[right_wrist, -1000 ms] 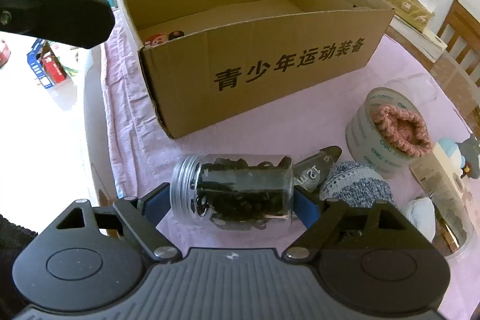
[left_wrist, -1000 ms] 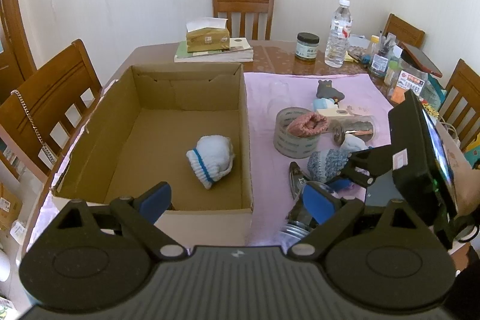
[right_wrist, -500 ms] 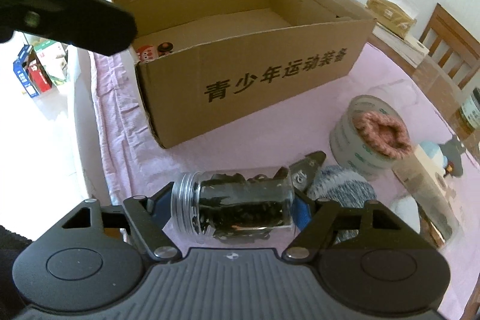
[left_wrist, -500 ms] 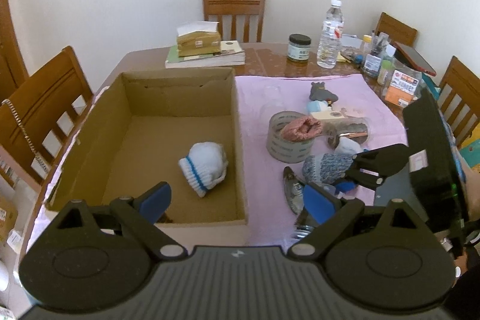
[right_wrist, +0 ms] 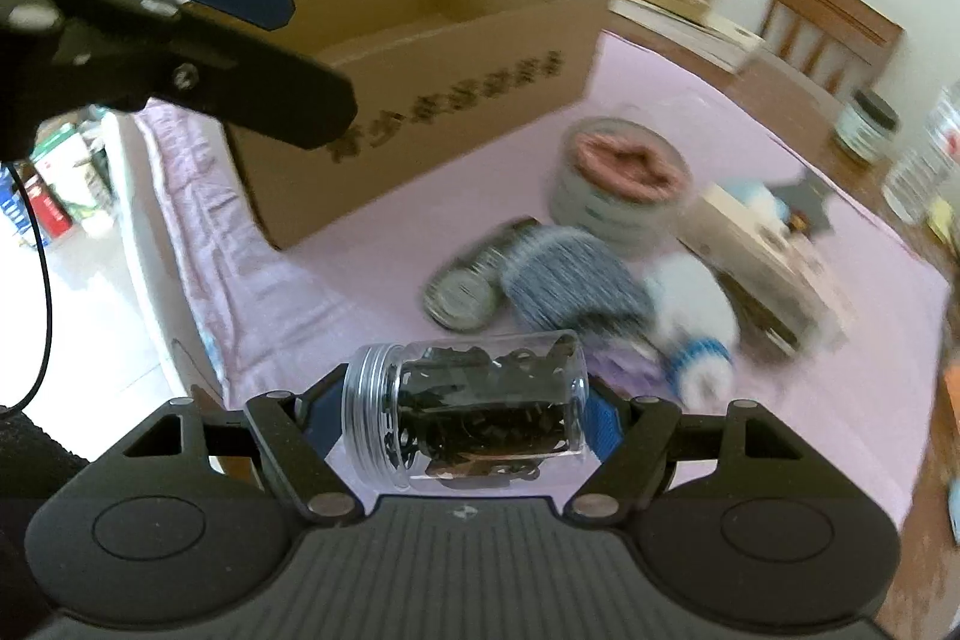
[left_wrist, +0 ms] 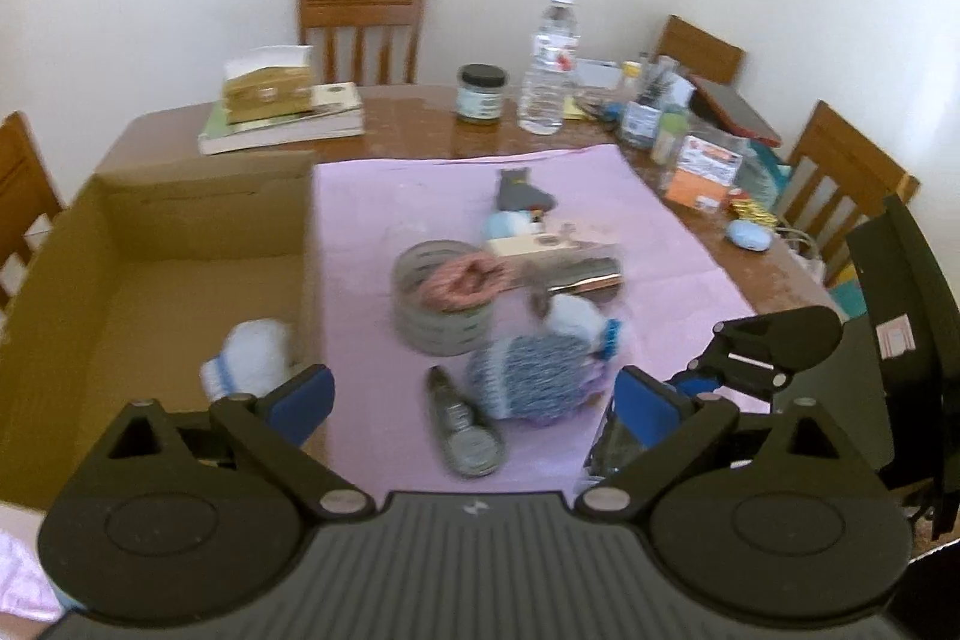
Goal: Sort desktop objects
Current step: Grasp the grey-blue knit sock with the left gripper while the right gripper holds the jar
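On the left stands the open brown cardboard box point(left_wrist: 180, 250), with a white sock ball with a blue band point(left_wrist: 249, 358) lying inside by its right wall. The left gripper point(left_wrist: 474, 397) hovers just in front of the box's near right corner, its jaws apart and holding nothing. Right of the box, on the pink cloth point(left_wrist: 660, 244) covering the tabletop, sit a grey tape roll with a pink knitted piece on top point(left_wrist: 447, 298), a blue-grey knitted sock ball point(left_wrist: 531, 376) and a flat metal tool, perhaps clippers, though blur makes that unsure point(left_wrist: 465, 430). Further right, the right gripper point(right_wrist: 462, 415) has its jaws clamped end to end on a clear plastic jar of dark small parts point(right_wrist: 474, 412), held sideways above the cloth, well right of the box. The step in hand looks like carrying this jar to the box. The next move calls for travelling left, clearing the box's right wall, then lowering before release.
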Tool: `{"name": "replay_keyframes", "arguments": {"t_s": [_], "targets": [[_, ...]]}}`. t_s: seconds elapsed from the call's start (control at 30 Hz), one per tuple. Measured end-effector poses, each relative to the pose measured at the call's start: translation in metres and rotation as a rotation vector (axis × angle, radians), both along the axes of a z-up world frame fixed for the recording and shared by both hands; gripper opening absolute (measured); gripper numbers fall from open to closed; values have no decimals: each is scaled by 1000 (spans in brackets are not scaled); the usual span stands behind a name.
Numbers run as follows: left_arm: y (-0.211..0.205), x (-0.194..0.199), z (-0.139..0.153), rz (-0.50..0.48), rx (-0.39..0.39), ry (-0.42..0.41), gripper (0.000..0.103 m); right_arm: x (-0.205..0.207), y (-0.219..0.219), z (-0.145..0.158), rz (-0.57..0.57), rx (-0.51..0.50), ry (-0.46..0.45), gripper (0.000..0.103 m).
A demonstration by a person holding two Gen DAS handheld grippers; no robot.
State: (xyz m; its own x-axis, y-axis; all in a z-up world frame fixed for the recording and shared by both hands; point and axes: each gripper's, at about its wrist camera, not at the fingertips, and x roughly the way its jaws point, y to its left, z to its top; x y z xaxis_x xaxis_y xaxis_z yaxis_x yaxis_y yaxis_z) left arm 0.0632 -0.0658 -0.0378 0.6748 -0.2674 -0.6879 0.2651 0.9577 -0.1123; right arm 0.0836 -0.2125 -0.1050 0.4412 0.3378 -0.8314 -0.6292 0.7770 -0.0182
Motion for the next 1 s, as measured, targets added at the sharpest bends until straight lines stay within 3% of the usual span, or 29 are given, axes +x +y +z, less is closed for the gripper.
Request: {"name": "replay_keyframes", "arguments": {"t_s": [0.2, 0.37, 1.0], "targets": [[-29, 17, -13, -83, 11, 27, 100, -6, -28, -2, -82, 3, 8, 80], [-44, 33, -33, -84, 11, 69, 100, -9, -44, -3, -123, 5, 14, 80], [-47, 98, -97, 79, -118, 198, 100, 7, -80, -15, -143, -17, 52, 80]]}}
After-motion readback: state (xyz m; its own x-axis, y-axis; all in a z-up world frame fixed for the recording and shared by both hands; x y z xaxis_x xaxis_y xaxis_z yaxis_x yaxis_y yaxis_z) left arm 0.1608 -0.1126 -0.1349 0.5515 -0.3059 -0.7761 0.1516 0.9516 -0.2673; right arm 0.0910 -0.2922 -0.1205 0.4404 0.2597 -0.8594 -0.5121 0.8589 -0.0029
